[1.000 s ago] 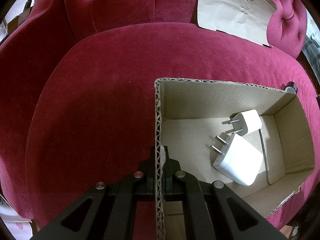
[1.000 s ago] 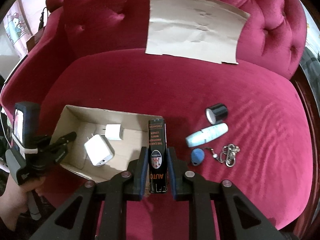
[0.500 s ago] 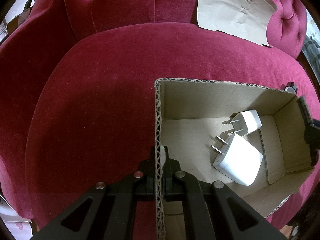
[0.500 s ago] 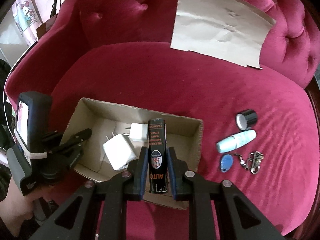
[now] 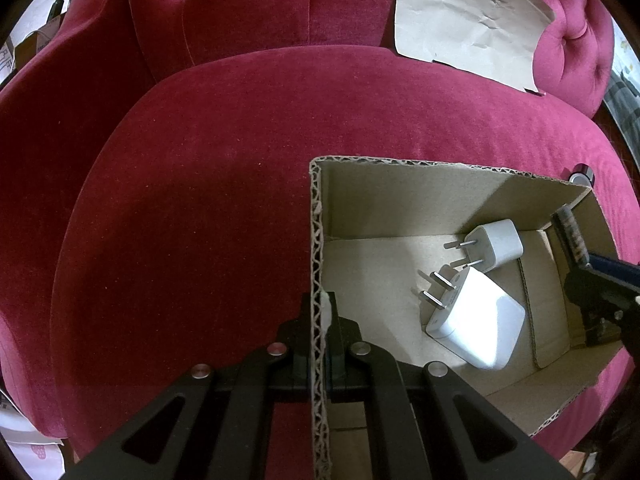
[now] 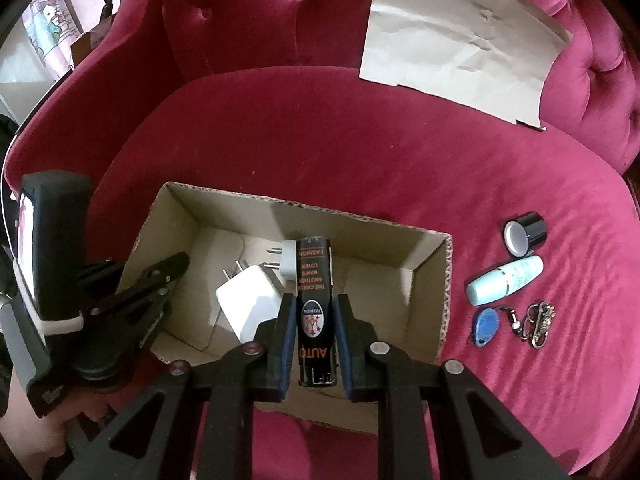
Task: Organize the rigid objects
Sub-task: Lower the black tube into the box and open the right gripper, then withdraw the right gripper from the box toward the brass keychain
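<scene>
Right wrist view: right gripper (image 6: 314, 320) carried black can (image 6: 315, 312) over box (image 6: 447, 280).

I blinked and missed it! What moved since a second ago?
The right gripper, shut on the black tube, carried it sideways from the box's right wall to over the cardboard box. The left gripper kept pinching the box wall. Both chargers stayed put.
</scene>
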### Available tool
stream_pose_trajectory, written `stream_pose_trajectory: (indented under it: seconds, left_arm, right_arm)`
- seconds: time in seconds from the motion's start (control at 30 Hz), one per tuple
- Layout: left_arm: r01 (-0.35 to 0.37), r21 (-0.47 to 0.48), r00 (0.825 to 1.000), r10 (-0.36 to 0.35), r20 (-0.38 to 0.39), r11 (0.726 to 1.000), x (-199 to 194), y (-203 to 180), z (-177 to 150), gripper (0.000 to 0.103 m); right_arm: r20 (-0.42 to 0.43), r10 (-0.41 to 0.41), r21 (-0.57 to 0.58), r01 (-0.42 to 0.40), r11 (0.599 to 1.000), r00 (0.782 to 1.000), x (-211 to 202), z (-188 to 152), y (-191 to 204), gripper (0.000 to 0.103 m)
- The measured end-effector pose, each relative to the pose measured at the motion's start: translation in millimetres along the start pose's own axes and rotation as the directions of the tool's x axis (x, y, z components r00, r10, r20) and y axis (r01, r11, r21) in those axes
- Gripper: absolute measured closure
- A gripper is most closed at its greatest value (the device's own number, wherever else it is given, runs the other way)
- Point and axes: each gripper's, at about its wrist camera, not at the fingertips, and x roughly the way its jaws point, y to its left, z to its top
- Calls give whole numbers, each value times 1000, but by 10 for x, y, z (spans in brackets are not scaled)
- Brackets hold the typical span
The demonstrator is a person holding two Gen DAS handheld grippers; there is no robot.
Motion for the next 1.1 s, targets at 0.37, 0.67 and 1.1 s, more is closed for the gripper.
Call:
stream_pose_trajectory:
  seconds: [0.37, 0.67, 1.1]
  left_arm:
    - [-1, 2, 1000, 1, 1, 1000, 3, -10, -5, 100]
    - [-1, 2, 1000, 1, 1, 1000, -3, -28, -4, 100]
    - [0, 1, 1000, 0, 0, 1000, 4, -23, -7, 100]
  right_arm:
    - [-18, 17, 14, -16, 1000, 1000, 61, -15, 38, 83]
    - [9, 19, 36, -19, 999, 1000, -28, 10, 3, 16]
    - [35, -28, 31, 27, 999, 999, -105, 36, 17, 0]
